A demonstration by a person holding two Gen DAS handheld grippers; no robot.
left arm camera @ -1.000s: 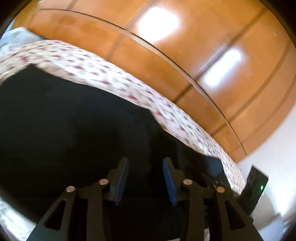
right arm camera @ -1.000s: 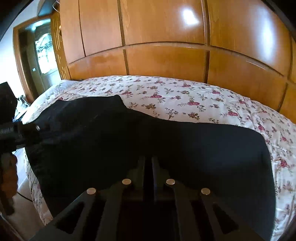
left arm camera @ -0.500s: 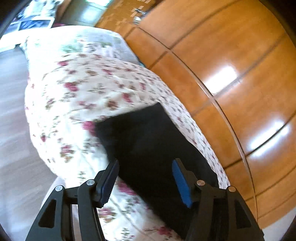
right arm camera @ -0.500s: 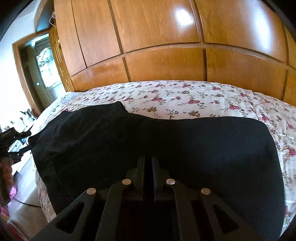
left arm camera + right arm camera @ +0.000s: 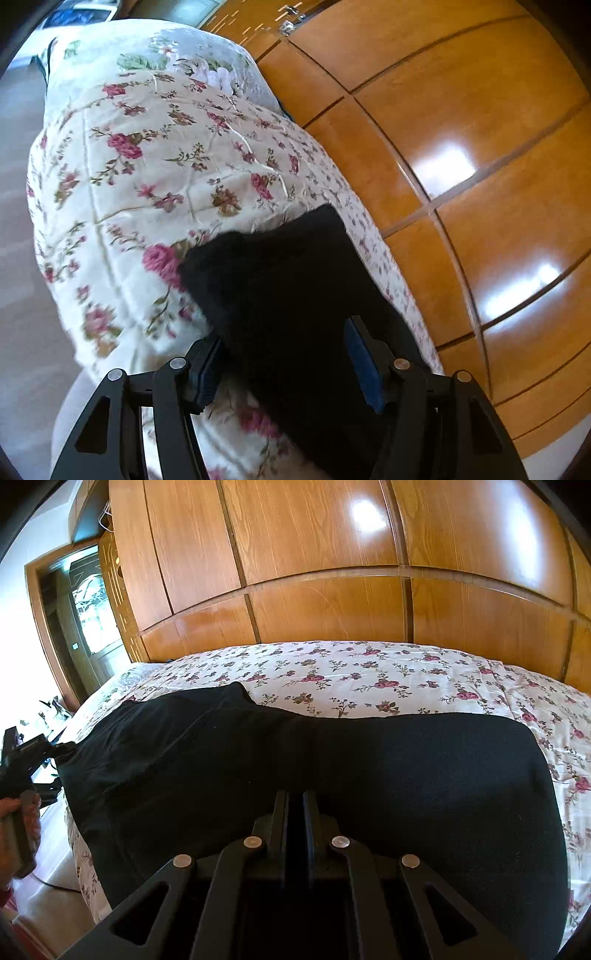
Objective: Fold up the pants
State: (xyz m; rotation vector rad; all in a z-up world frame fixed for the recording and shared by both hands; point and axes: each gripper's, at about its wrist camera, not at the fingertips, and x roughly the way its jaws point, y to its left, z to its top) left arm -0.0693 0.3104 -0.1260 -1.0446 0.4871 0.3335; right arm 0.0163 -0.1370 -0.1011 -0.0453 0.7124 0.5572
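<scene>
Black pants (image 5: pixel 332 775) lie spread across a bed covered by a white quilt (image 5: pixel 369 672) printed with pink roses. Behind the bed stands a glossy wooden wardrobe (image 5: pixel 314 554).

The right wrist view takes in almost the whole garment: a wide dark band running from the bed's left edge nearly to its right side, with a small flap of cloth rising at its far edge. The right hand-held gripper (image 5: pixel 295 805) sits low against the near edge of the pants, its jaws drawn tightly together with black fabric around them; whether cloth is pinched between them cannot be told, since black blends into black. At the far left of this view appear the left hand-held gripper (image 5: pixel 37 753) beside the pants' left end, a person's hand (image 5: pixel 18 812) holding its handle, and a doorway (image 5: pixel 74 627) beyond.

The left wrist view shows only one end of the pants (image 5: pixel 295 295), a dark corner lying on the quilt (image 5: pixel 147 166) near the bed's edge. It also shows a pale flowered pillow (image 5: pixel 199 62) and bare floor (image 5: pixel 22 332), both hidden from the other camera. The left hand-held gripper (image 5: pixel 284 365) has its jaws standing apart, blue pads (image 5: pixel 364 365) straddling the pants' edge without pressing on it.
</scene>
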